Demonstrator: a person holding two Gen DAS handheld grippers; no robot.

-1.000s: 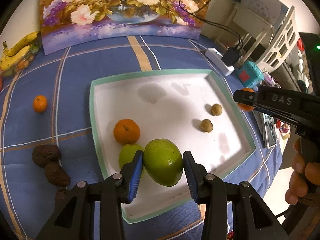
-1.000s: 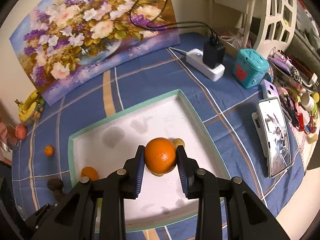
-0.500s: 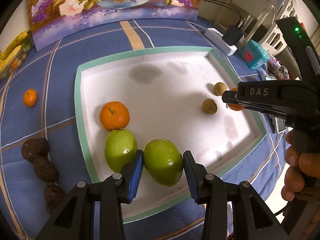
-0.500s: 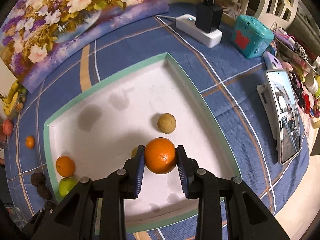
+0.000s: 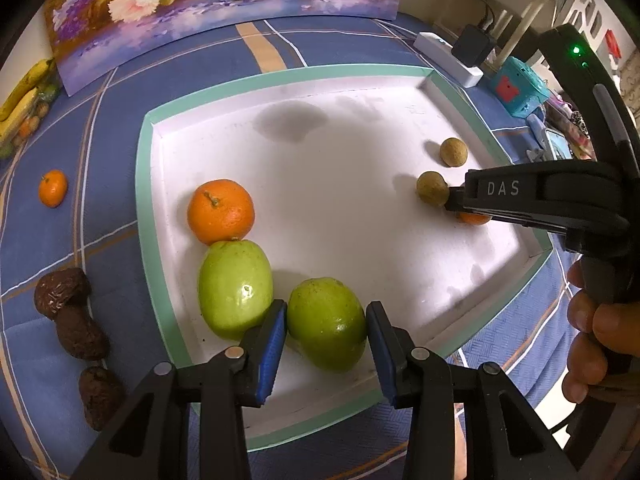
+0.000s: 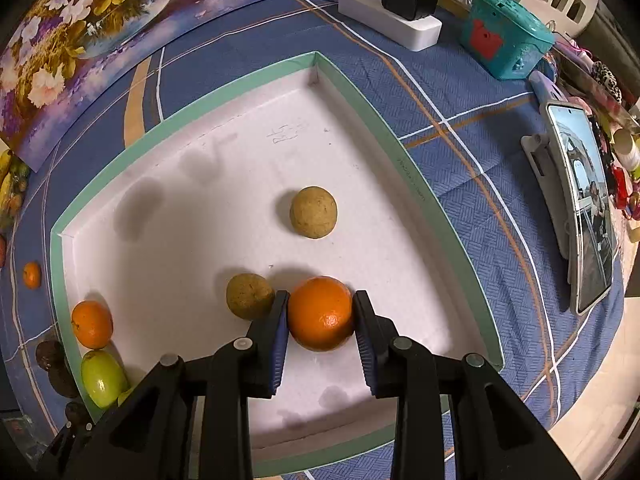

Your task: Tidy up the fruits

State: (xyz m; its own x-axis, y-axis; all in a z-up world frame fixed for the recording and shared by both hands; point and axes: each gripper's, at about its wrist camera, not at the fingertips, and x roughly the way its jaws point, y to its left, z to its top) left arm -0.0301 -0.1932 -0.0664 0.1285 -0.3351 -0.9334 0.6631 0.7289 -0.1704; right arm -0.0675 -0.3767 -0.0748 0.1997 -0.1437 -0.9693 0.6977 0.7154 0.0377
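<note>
From the left wrist view, the right gripper's point(image 5: 460, 204) black body hides most of its orange point(image 5: 474, 218). That orange point(image 6: 321, 313) sits clamped between the right gripper's point(image 6: 321, 322) pads, low over the white tray point(image 6: 384, 128), just beside a brown fruit point(image 6: 250, 296). The left gripper point(image 5: 326, 326) squeezes a green fruit point(image 5: 326, 322) beside a second green fruit point(image 5: 235, 272).

Both wrist views look steeply down, sharing the tray point(image 5: 144, 208)
</note>
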